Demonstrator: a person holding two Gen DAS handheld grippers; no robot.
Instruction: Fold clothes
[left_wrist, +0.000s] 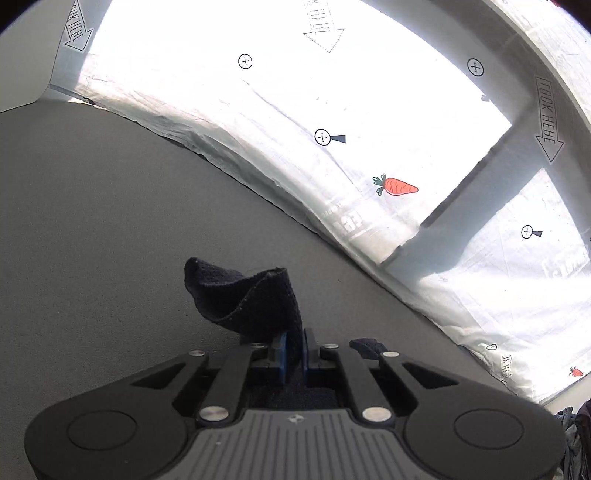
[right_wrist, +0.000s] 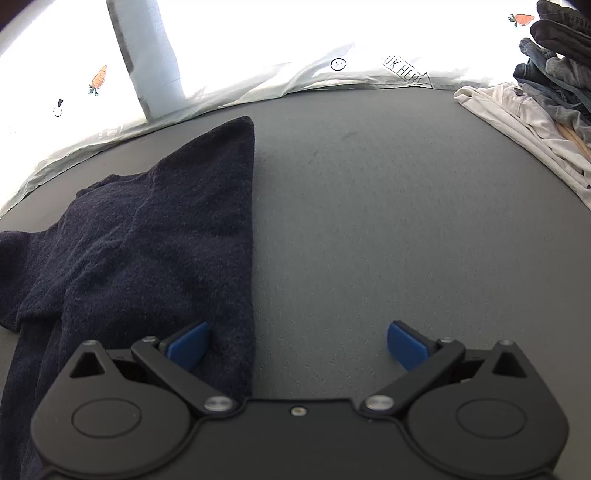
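A dark navy knitted garment (right_wrist: 155, 236) lies spread on the grey table (right_wrist: 369, 206), folded to a point at its far end. In the left wrist view, my left gripper (left_wrist: 294, 354) is shut on an edge of that navy garment (left_wrist: 251, 299), which curls up in front of the blue pads. My right gripper (right_wrist: 299, 343) stands open just above the table; its left finger (right_wrist: 188, 345) rests over the garment's right edge and its right finger (right_wrist: 406, 343) is over bare table. Nothing is pinched between them.
A white sheet printed with carrots and arrows (left_wrist: 332, 122) borders the table's far side. A pile of other clothes (right_wrist: 546, 96), white and denim, lies at the table's right end. The grey surface to the right of the garment is bare.
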